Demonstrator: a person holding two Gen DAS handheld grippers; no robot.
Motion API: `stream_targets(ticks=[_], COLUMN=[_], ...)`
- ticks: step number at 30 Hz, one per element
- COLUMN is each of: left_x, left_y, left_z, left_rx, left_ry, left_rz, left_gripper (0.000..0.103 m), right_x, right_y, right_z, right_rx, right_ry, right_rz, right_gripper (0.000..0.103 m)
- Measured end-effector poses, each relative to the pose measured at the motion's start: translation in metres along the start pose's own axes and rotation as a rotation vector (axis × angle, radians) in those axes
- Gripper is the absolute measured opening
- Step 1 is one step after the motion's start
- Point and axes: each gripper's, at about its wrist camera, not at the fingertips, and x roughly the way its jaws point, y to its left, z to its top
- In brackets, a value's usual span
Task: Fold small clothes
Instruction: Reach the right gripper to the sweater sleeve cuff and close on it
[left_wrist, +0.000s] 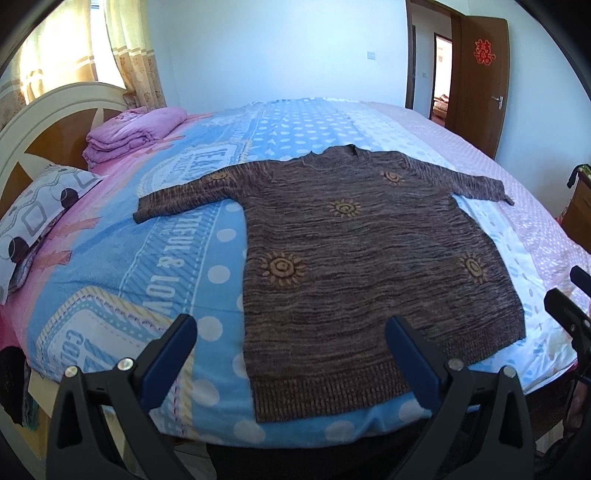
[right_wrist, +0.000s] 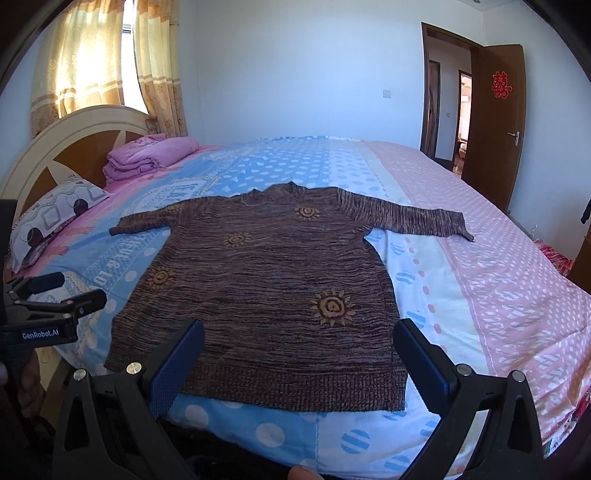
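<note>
Brown sweater (left_wrist: 347, 258) flat on patterned bed (left_wrist: 110, 266), bedroom

Pillow (left_wrist: 33, 218) cut by left edge, right hand-held gripper (left_wrist: 569, 295) cropped at right edge, bed (right_wrist: 498, 295) foot corner out of frame, bedspread lettering (left_wrist: 173, 254) partly under sweater (left_wrist: 369, 266), fingertip (right_wrist: 301, 472) cropped at bottom

A home bedroom: made bed (right_wrist: 480, 280) with headboard (right_wrist: 74, 140), pillow (right_wrist: 55, 218), folded quilt (right_wrist: 151, 155), curtains (right_wrist: 92, 55), open door (right_wrist: 495, 122).

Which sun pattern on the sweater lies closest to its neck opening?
The small sun high on the sweater, just beside the collar; the other suns sit lower or on a sleeve.
</note>
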Motion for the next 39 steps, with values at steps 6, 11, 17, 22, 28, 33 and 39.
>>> stream_targets(ticks=[6,11,17,22,28,33,39], left_x=[0.037,0.072,0.100,0.121,0.144,0.167,0.195], left_y=[-0.004,-0.009,-0.017,-0.026,-0.032,-0.035,-0.037], left_z=[0.018,0.035,0.052,0.072,0.098,0.118,0.137], left_rx=[0.051,0.079,0.087,0.102,0.107,0.096,0.079], left_ry=[0.023,0.042,0.042,0.014,-0.023,-0.028,-0.022], left_rz=[0.035,0.070,0.080,0.102,0.127,0.151,0.174], left_gripper=[0.103,0.103,0.103,0.103,0.103,0.103,0.103], right_x=[0.037,0.069,0.102,0.127,0.156,0.174,0.197], right_y=[-0.020,-0.044,-0.073,-0.098,-0.133,-0.170,-0.226], right_z=[0.012,0.024,0.037,0.047,0.059,0.071,0.088], right_rx=[0.008,0.055,0.090,0.108,0.135,0.179,0.245], right_ry=[0.033,0.058,0.079,0.097,0.104,0.100,0.104], right_rz=[-0.015,-0.009,-0.040,-0.085,-0.125,-0.176,-0.244], right_gripper=[0.102,0.102,0.102,0.102,0.102,0.102,0.102])
